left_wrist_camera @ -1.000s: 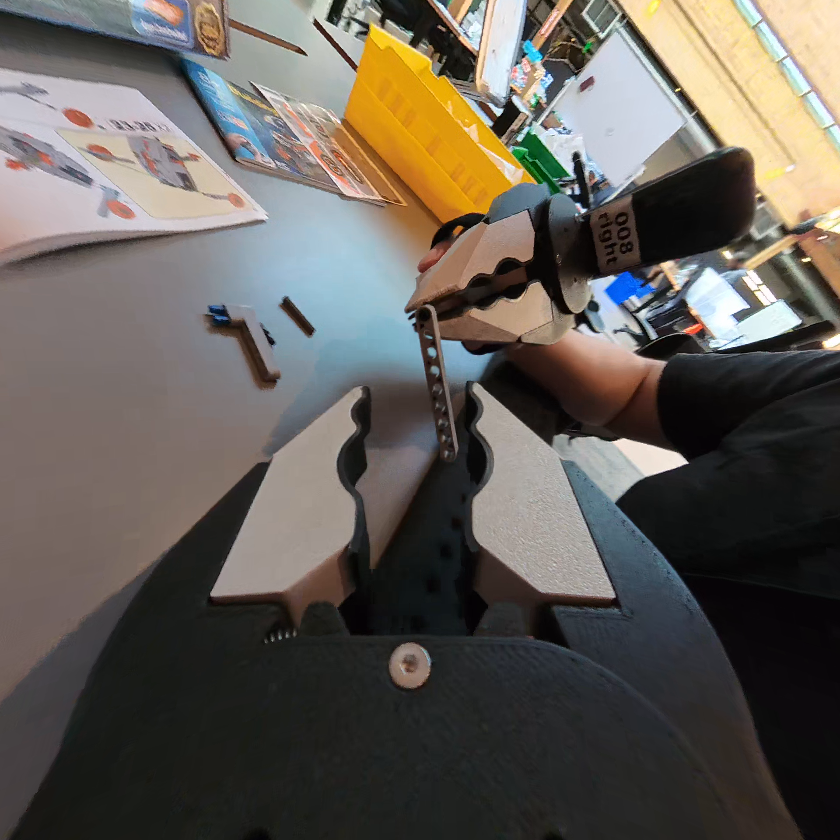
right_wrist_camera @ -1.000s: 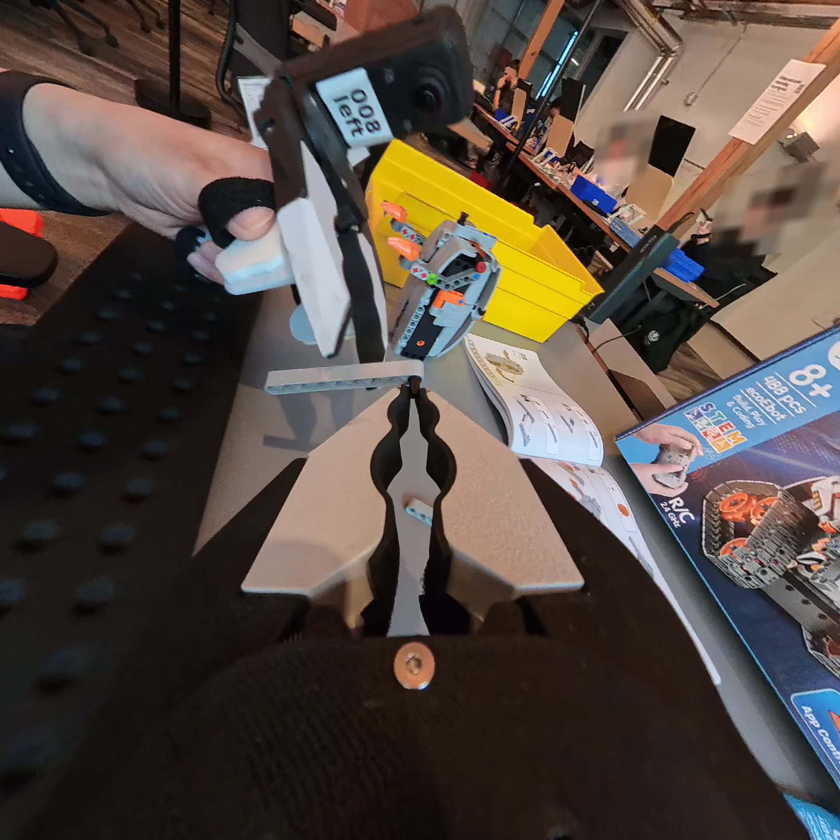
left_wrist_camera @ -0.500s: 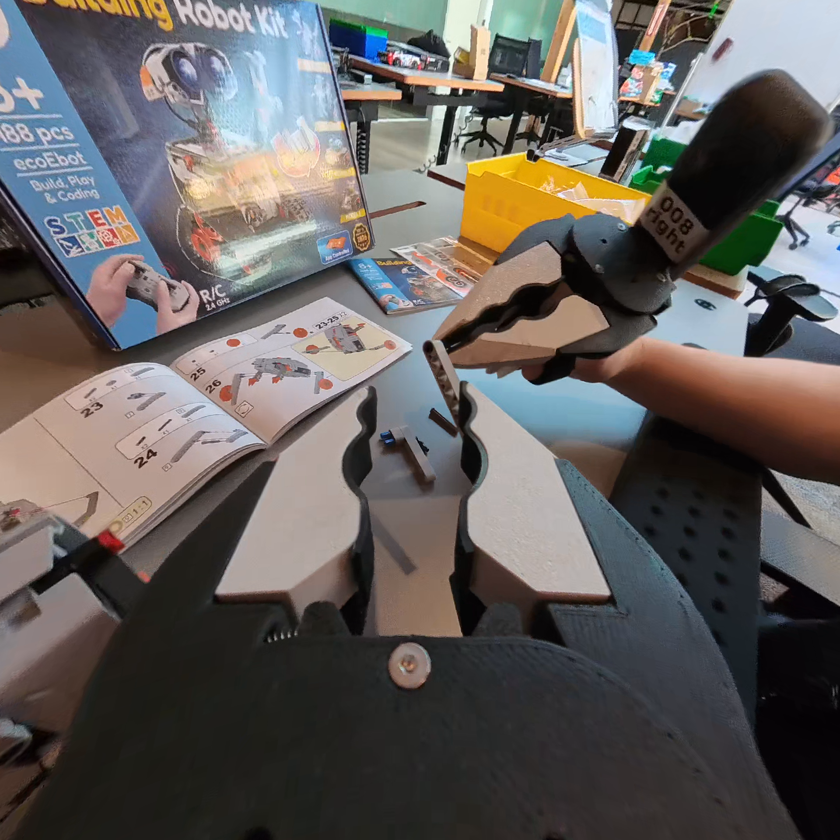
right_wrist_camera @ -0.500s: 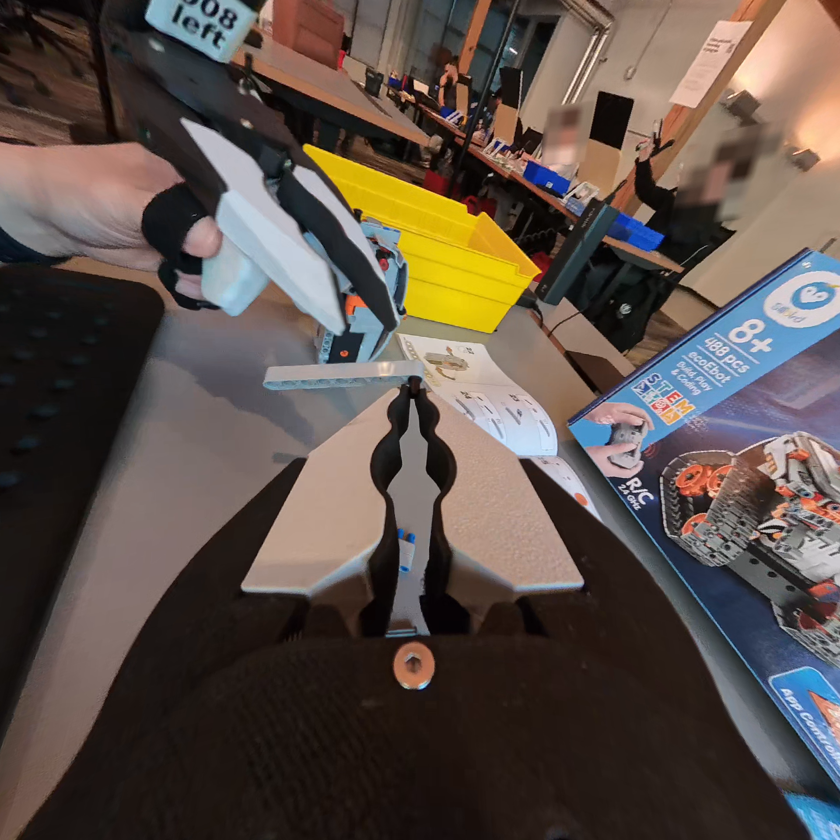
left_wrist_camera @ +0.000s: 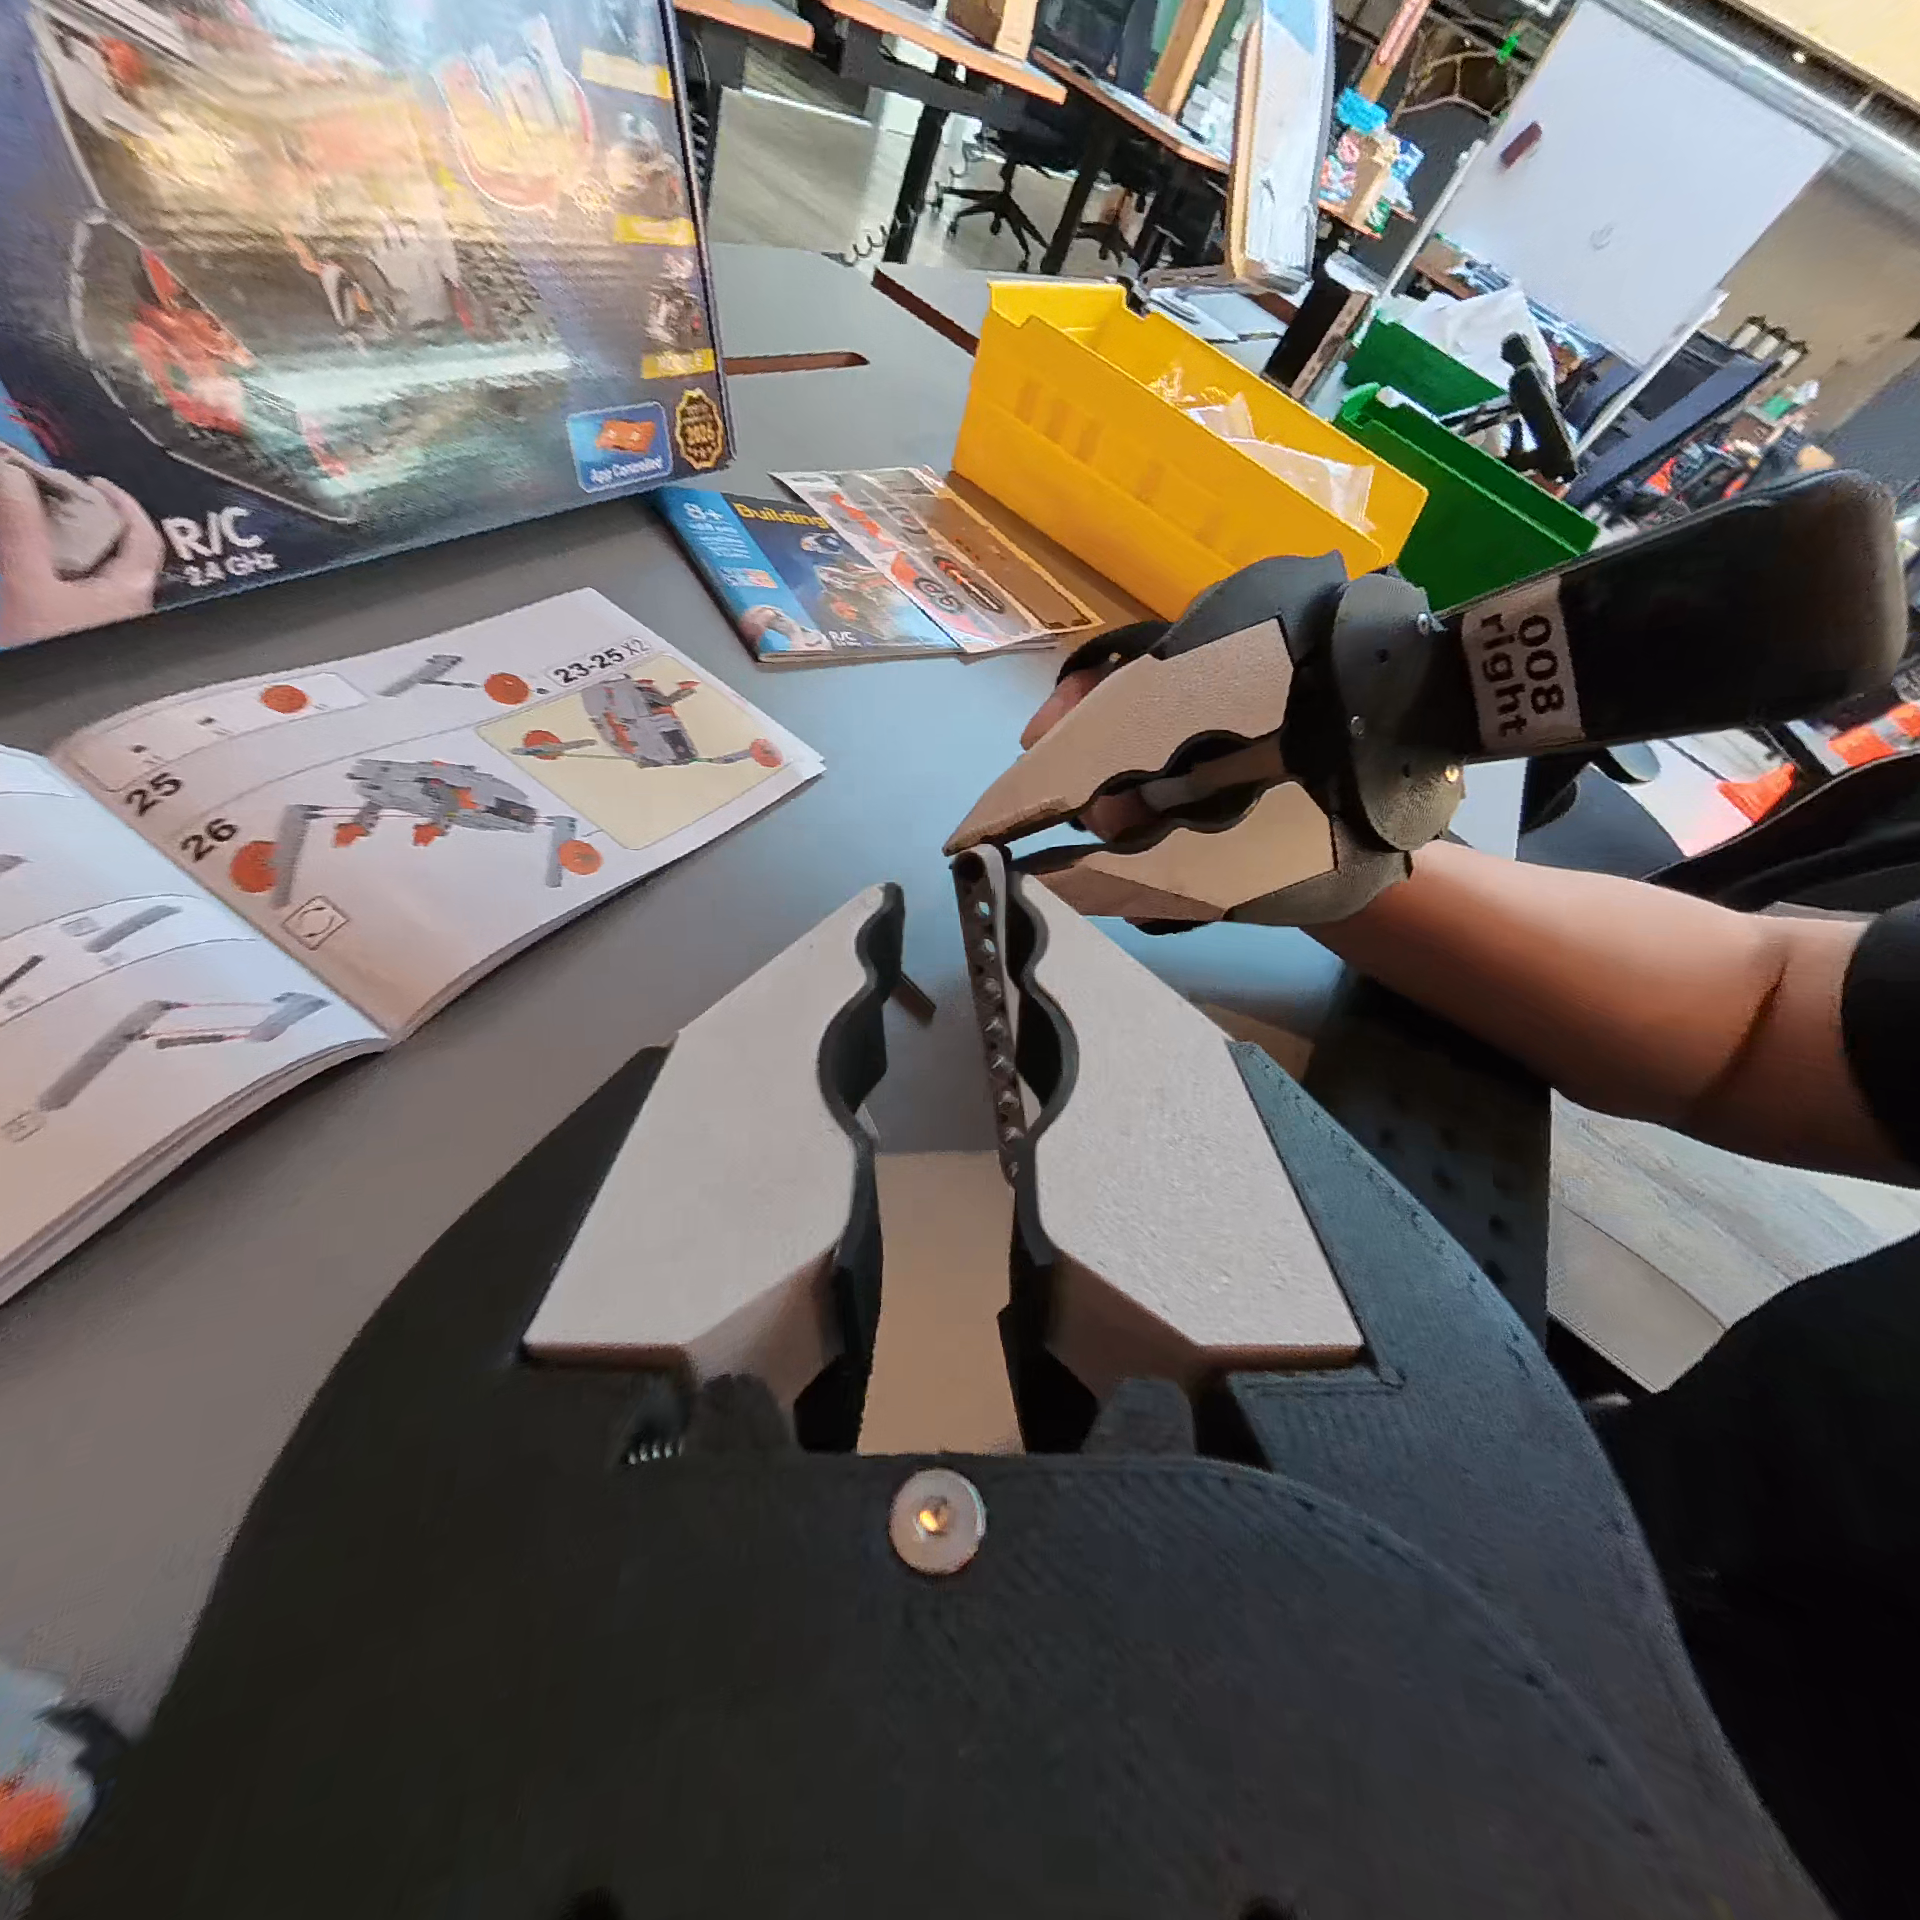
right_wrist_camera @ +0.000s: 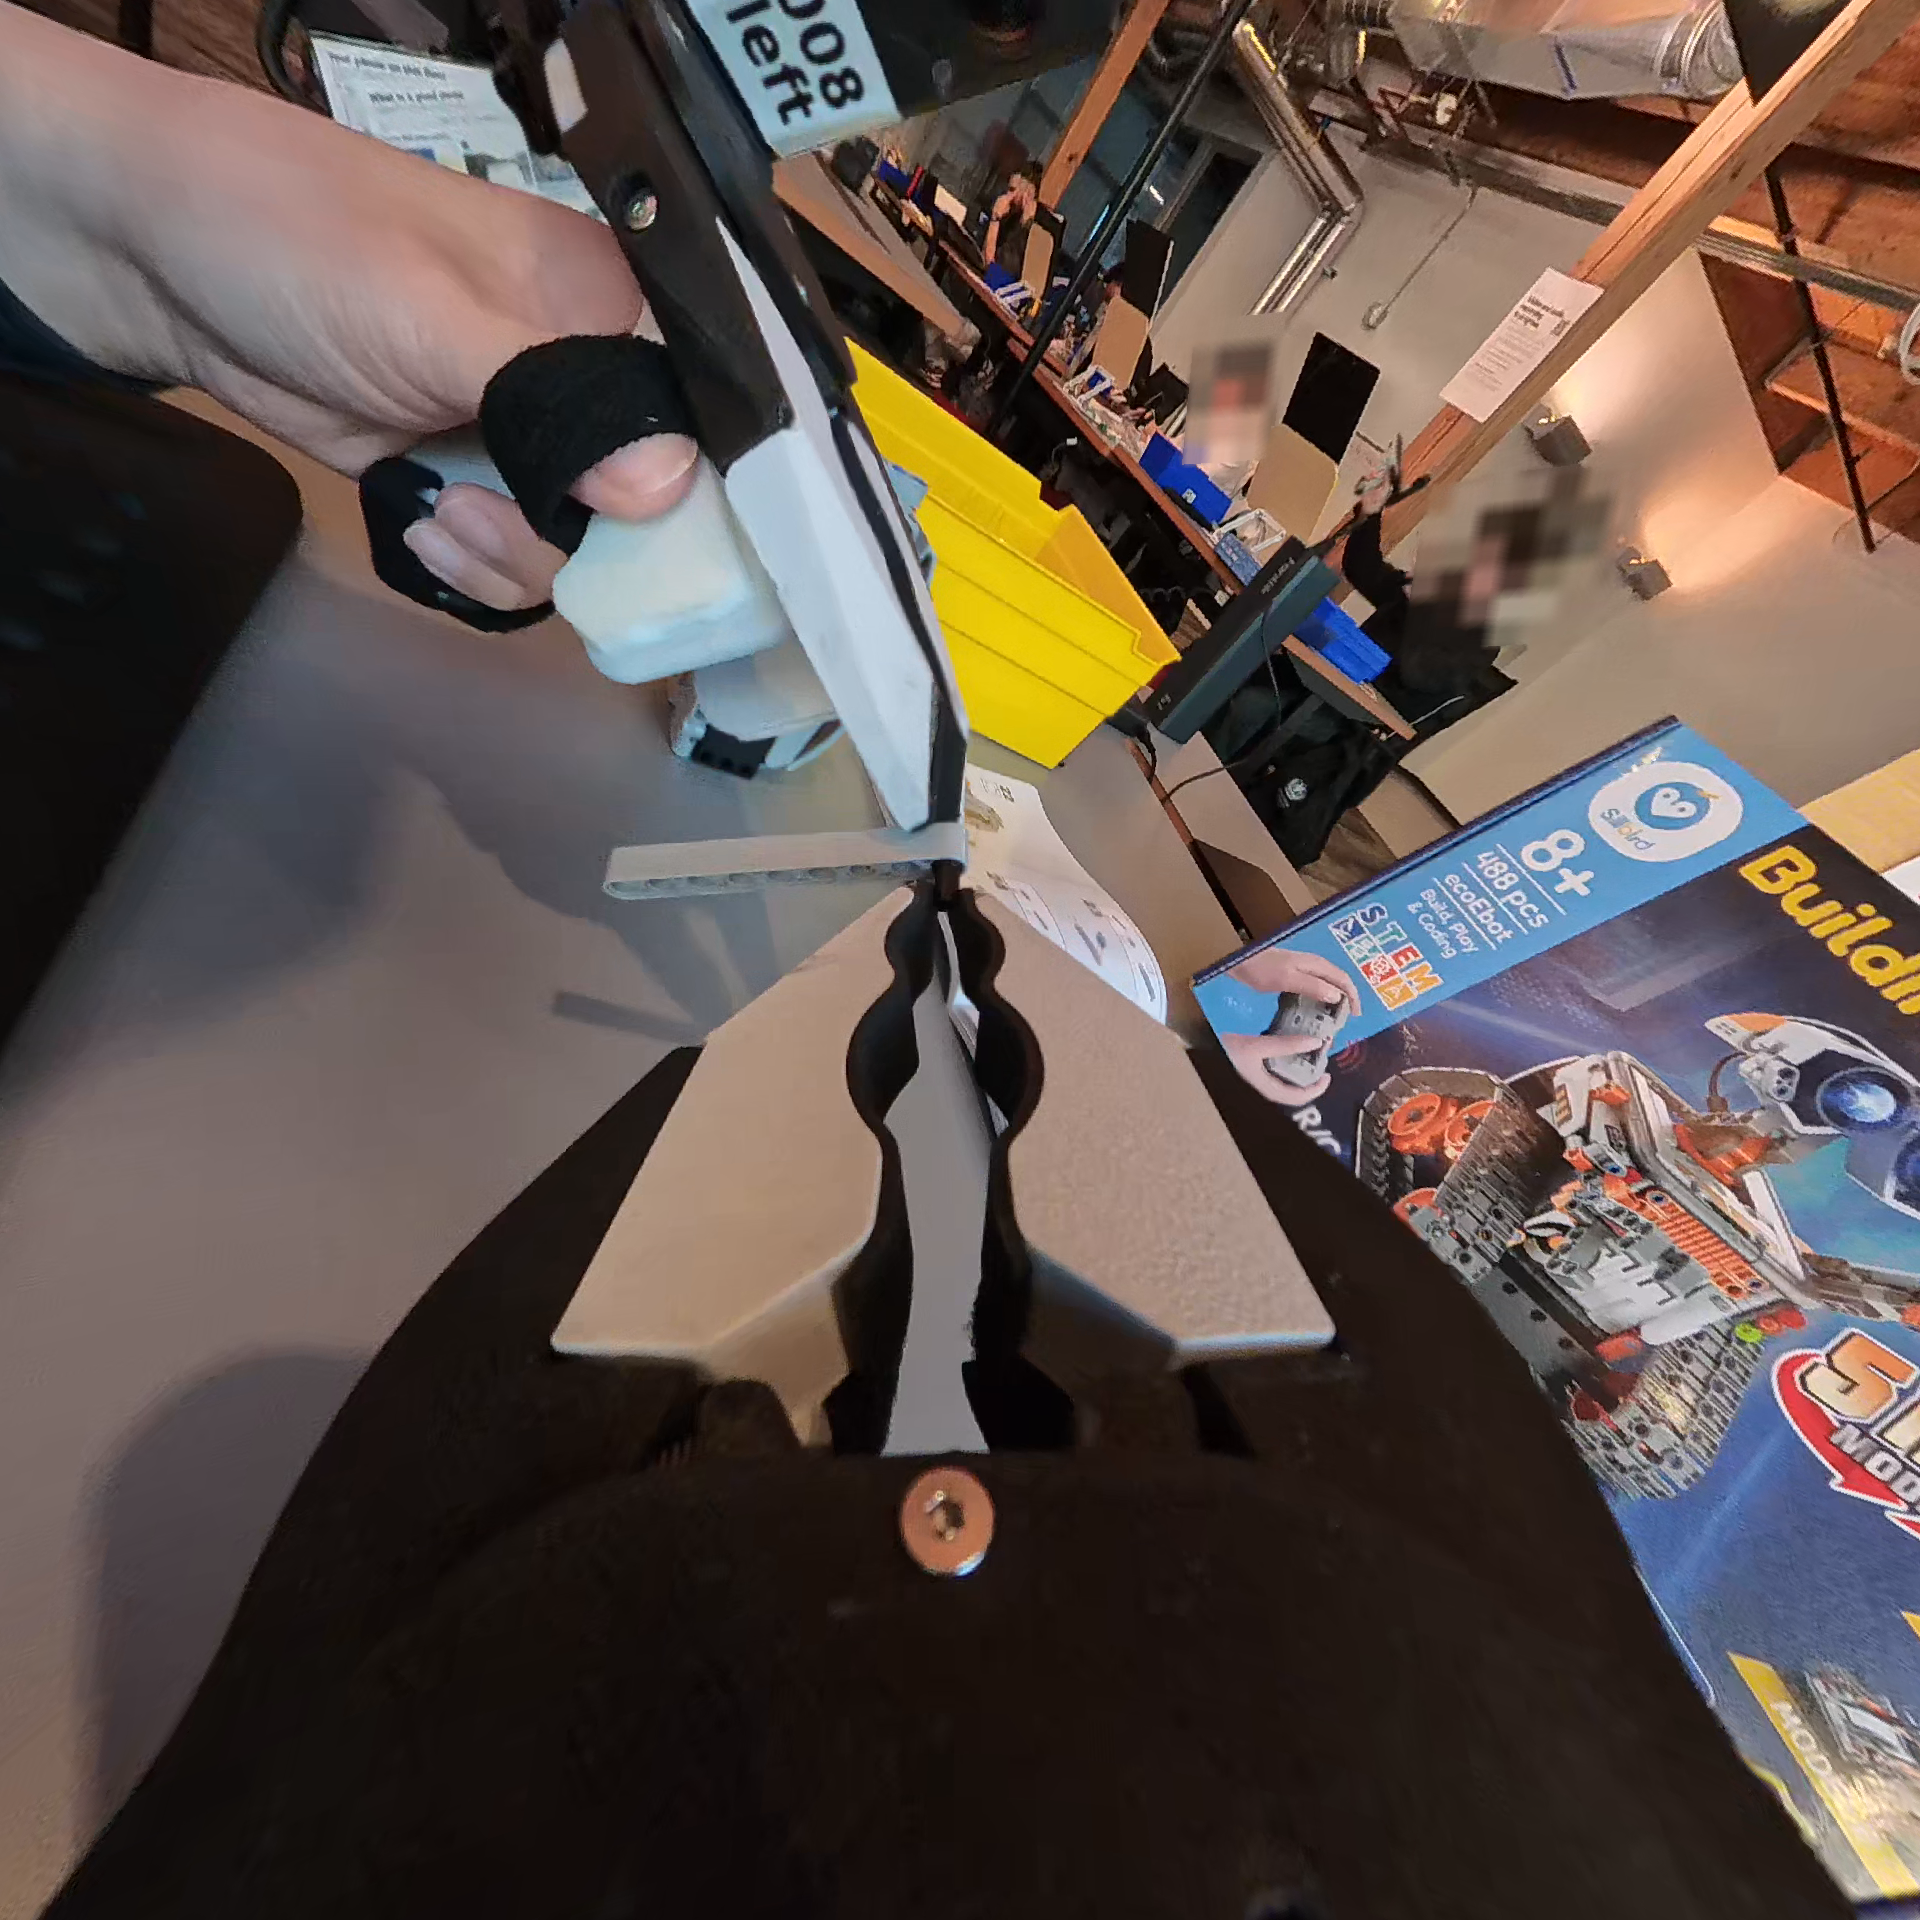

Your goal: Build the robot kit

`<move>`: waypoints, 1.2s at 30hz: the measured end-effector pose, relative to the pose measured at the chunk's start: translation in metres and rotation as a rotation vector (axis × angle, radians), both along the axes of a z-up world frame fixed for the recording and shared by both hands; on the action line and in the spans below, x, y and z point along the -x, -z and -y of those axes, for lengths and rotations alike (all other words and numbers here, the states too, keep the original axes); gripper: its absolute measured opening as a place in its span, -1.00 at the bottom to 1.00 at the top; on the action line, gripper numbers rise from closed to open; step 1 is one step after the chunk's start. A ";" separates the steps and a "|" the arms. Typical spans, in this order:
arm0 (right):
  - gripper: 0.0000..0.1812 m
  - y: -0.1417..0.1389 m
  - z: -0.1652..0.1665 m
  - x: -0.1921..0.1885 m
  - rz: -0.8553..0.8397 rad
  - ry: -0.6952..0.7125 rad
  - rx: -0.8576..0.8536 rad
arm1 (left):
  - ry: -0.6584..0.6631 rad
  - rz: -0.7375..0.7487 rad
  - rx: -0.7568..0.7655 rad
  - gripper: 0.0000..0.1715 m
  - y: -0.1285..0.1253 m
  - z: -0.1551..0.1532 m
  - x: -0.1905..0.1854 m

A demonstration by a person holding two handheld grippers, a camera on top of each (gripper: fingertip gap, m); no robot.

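Right of the open instruction booklet [left_wrist_camera: 416, 831] on the grey table [left_wrist_camera: 883, 727], the left gripper [left_wrist_camera: 935, 904] gapes around a grey perforated beam [left_wrist_camera: 992, 997], seemingly brushing its right-hand finger, while the right gripper [left_wrist_camera: 971, 852] pinches the beam's far end.

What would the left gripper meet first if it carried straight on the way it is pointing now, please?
Probably the right gripper, just past the left gripper, whose open fingers flank the grey beam; depth is uncertain.

Grey holed beam [left_wrist_camera: 992, 997], yellow bin [left_wrist_camera: 1143, 468], blue box [right_wrist_camera: 1621, 1039]
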State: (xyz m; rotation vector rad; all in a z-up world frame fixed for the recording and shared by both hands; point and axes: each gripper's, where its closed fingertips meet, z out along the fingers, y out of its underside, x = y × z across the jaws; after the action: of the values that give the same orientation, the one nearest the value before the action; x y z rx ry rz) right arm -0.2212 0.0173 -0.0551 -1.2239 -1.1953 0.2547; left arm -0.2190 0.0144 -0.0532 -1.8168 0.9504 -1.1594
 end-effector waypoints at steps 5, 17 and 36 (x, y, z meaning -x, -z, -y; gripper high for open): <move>-0.99 -0.003 -0.006 -0.013 -0.005 0.031 -0.009 | 0.071 -0.043 0.019 -0.71 0.010 -0.003 -0.018; -0.98 0.004 0.002 -0.008 0.015 -0.032 0.019 | 0.163 0.076 0.117 -0.90 0.019 0.013 -0.019; -0.98 0.011 0.008 -0.003 0.029 -0.067 0.038 | 0.209 0.186 0.239 -0.94 0.015 0.016 -0.011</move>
State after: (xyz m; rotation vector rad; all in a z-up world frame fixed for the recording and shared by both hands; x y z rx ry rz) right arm -0.2181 0.0095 -0.0659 -1.2254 -1.2626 0.3112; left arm -0.2082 -0.0020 -0.0683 -1.7847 0.9414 -1.6013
